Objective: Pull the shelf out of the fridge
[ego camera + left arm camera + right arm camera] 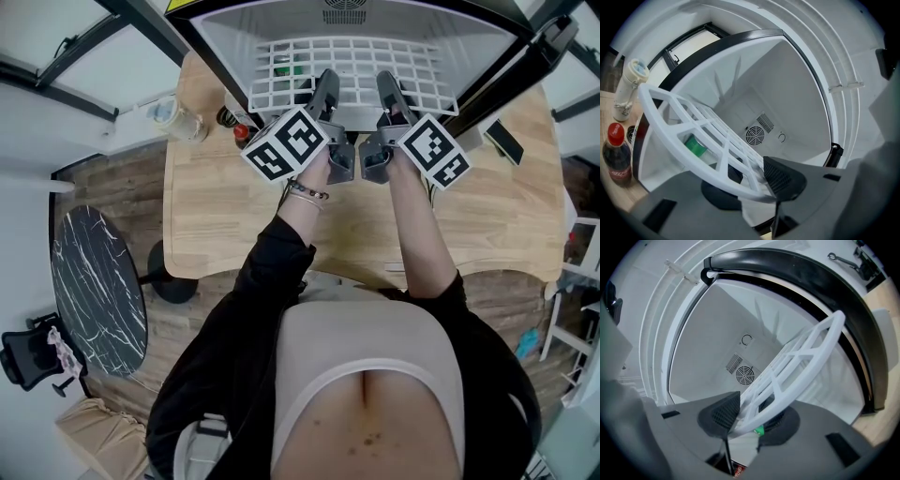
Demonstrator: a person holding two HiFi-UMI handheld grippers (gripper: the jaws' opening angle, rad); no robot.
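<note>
A white grid shelf (352,66) sticks partly out of the open white fridge (225,42) on the wooden table. My left gripper (324,94) is shut on the left part of the shelf's front rail, and my right gripper (390,94) is shut on the right part. In the left gripper view the shelf (693,133) runs up to the left from the clamped jaws (761,187), tilted in the frame. The right gripper view has the shelf (801,359) rising to the right from its jaws (743,420). Under the grid lies something green (696,145).
A cola bottle (240,131) and a clear jar (178,117) stand on the table (225,216) left of the fridge. The black fridge door (520,70) hangs open at the right, with a dark flat device (503,141) near it. A round fan vent (744,375) marks the fridge's back wall.
</note>
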